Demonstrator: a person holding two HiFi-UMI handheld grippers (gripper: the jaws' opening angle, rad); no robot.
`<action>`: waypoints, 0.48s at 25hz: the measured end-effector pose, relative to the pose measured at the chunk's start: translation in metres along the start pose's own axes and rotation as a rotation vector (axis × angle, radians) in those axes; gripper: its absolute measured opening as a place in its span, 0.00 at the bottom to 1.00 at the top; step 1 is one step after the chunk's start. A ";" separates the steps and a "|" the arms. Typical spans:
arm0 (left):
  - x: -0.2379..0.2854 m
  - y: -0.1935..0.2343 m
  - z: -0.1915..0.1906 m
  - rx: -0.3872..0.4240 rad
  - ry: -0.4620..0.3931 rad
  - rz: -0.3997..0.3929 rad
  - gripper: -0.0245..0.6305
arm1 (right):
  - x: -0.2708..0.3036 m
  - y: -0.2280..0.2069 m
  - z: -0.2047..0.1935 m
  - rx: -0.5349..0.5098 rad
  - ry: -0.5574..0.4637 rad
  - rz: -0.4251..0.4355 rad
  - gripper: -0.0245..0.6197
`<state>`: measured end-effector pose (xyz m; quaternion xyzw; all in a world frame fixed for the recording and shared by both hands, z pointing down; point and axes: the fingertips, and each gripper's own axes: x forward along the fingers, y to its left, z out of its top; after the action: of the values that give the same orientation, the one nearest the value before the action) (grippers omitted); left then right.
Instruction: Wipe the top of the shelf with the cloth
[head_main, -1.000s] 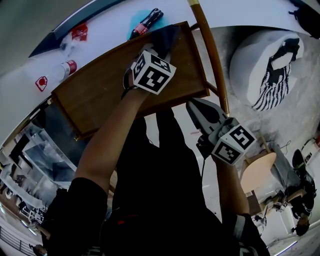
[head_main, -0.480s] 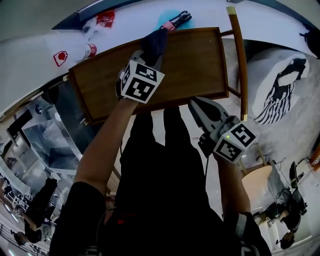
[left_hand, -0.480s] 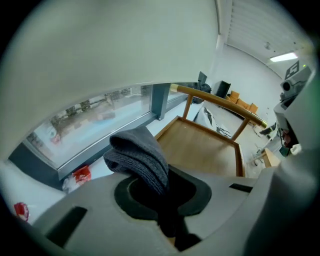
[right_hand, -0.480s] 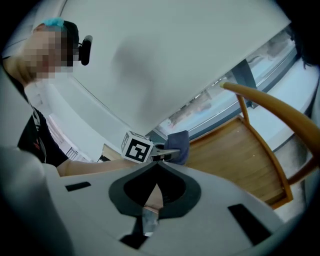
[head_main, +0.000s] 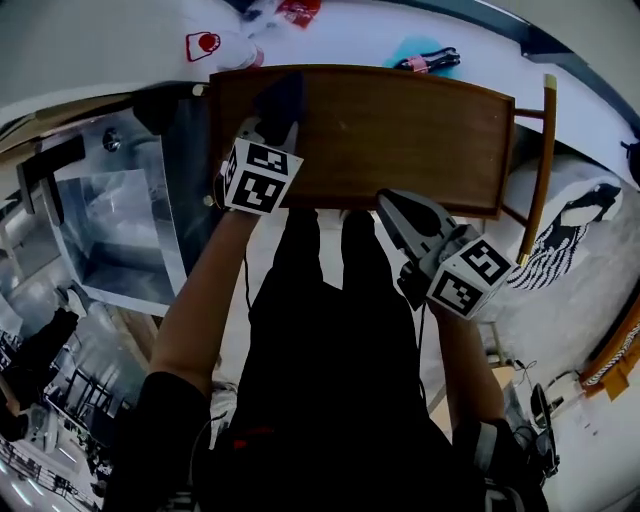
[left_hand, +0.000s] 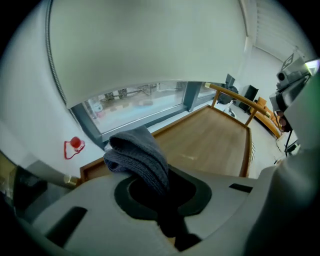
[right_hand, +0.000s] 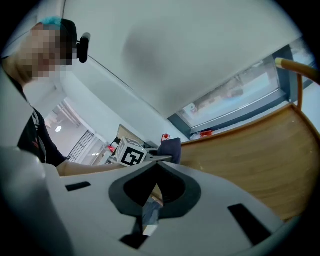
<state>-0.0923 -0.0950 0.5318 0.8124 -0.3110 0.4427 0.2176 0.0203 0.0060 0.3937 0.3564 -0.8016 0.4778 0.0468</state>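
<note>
The brown wooden shelf top (head_main: 400, 130) runs across the upper part of the head view. My left gripper (head_main: 272, 122) rests over its left end, shut on a dark grey-blue knitted cloth (head_main: 281, 98) that lies on the wood. In the left gripper view the cloth (left_hand: 137, 155) bulges up out of the jaws, and the shelf top (left_hand: 210, 142) stretches away to the right. My right gripper (head_main: 388, 207) hangs just off the shelf's near edge, shut with nothing in it. The right gripper view shows the left gripper's marker cube (right_hand: 131, 152) and the cloth (right_hand: 170, 148) on the shelf (right_hand: 250, 155).
A red-and-black object (head_main: 428, 62) lies on the white ledge behind the shelf, near red-printed labels (head_main: 203, 44). A glass-and-metal case (head_main: 110, 220) stands to the left. A wooden rail (head_main: 537, 170) and a white patterned cushion (head_main: 575, 235) are on the right.
My left gripper has slid the cloth leftward along the shelf top, from its right part to near its left end. The right gripper has stayed by the near edge.
</note>
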 end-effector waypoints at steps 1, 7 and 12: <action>-0.007 0.009 -0.010 -0.013 0.001 0.015 0.11 | 0.010 0.008 -0.002 -0.010 0.017 0.013 0.05; -0.036 0.056 -0.070 -0.097 0.027 0.088 0.11 | 0.054 0.042 -0.011 -0.058 0.096 0.066 0.05; -0.041 0.073 -0.096 -0.104 0.051 0.119 0.11 | 0.072 0.050 -0.019 -0.068 0.133 0.069 0.05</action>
<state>-0.2166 -0.0735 0.5519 0.7684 -0.3758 0.4587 0.2407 -0.0693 -0.0019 0.3973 0.2943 -0.8243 0.4741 0.0955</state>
